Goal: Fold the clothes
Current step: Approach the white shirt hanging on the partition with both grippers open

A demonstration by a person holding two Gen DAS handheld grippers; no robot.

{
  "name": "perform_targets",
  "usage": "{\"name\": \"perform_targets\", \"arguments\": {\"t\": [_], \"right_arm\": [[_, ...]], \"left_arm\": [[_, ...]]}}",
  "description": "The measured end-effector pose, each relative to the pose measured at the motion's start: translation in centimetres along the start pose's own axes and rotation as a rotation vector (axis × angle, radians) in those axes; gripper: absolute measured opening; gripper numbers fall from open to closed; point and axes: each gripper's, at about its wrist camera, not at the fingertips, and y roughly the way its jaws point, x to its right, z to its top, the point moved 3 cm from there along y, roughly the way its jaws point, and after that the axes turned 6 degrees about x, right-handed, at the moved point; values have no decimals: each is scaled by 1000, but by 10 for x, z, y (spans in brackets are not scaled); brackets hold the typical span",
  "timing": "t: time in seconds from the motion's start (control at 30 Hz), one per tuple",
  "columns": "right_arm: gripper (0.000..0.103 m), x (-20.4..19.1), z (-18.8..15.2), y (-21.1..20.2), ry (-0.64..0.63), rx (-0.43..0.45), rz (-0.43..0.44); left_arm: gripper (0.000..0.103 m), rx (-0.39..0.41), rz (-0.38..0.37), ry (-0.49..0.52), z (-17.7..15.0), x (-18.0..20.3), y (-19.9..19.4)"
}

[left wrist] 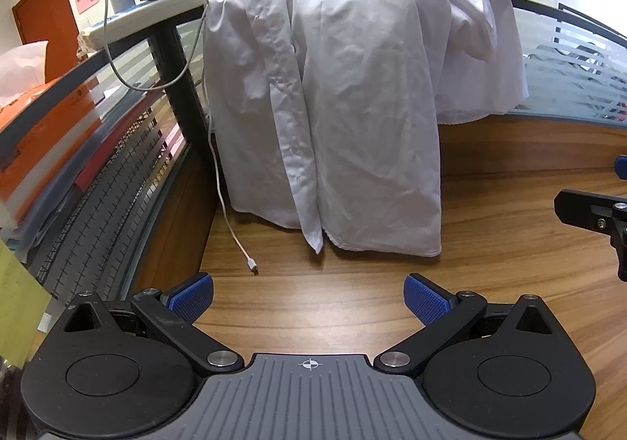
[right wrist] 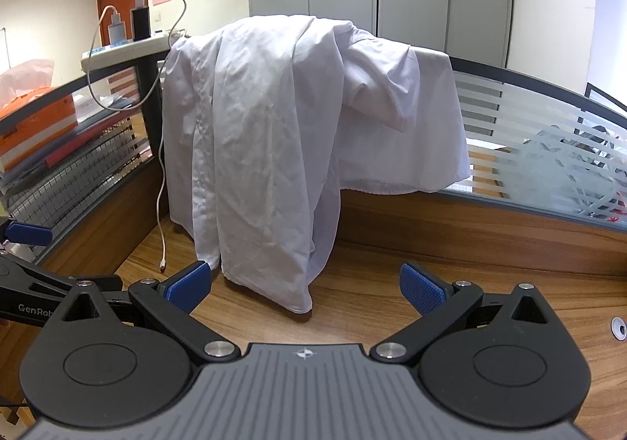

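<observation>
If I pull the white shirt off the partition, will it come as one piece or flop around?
Probably floppy: the white shirt hangs in soft creased folds. It looks thin, so likely light. Its hem rests beside the charging cable, which might snag.

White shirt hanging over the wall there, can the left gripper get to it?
Probably yes. The left gripper is open, and only bare wooden desk lies between it and the white shirt.

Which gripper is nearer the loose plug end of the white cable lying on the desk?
Left. The left gripper sits just behind the cable plug, which lies slightly to its left; the right gripper is farther off to the plug's right.
</observation>
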Motion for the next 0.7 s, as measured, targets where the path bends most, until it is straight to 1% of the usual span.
{"name": "perform_targets", "arguments": {"t": [0.1,0.27,0.7], "right_arm": [[103,0,2,6,0,-6,-2],[103,2,6,16,2,-14,-4],[103,-1,22,56,-22,-33,16]], "left_arm": [[103,-6,-5,1,2,-2,5],[103,-10,10,17,5,-3,14],[103,-37,23,-11,20,-17,48]]}}
